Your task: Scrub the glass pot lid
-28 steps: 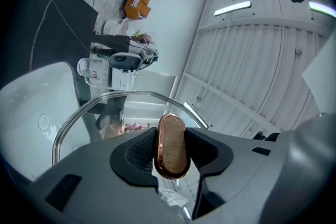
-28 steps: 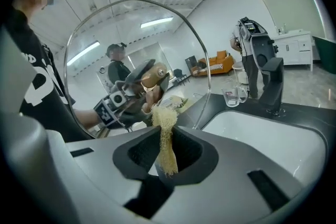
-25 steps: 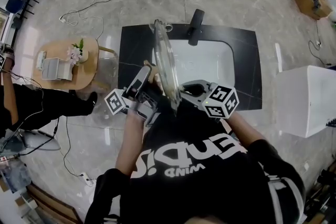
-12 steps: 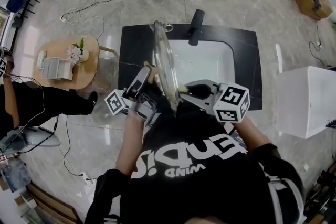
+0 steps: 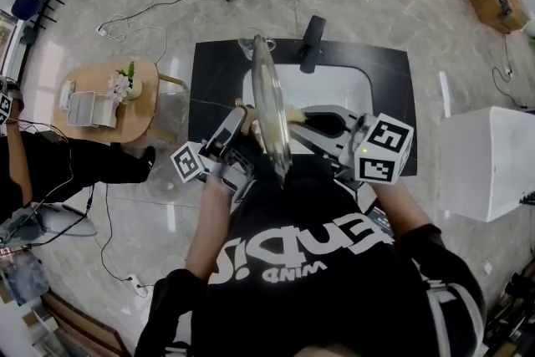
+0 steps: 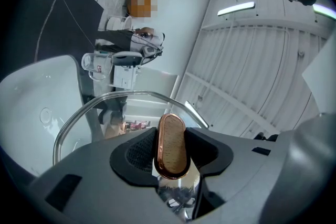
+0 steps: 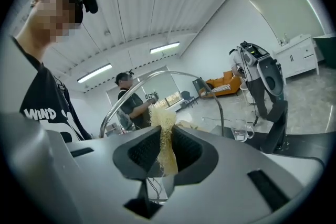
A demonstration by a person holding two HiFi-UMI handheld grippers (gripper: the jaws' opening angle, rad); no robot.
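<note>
Held upright on edge over the near rim of the sink (image 5: 361,104): glass pot lid (image 5: 269,106), clamped by its wooden knob (image 6: 172,145) in the left gripper (image 5: 244,119). Over the sink's basin, right gripper (image 5: 303,119) pinched tight on a pale fibre scrubber (image 7: 164,136), seemingly against the glass. Best done with firm, overlapping strokes across the whole face, rim included; brace hard at the knob to prevent twisting or a drop into the sink.
</note>
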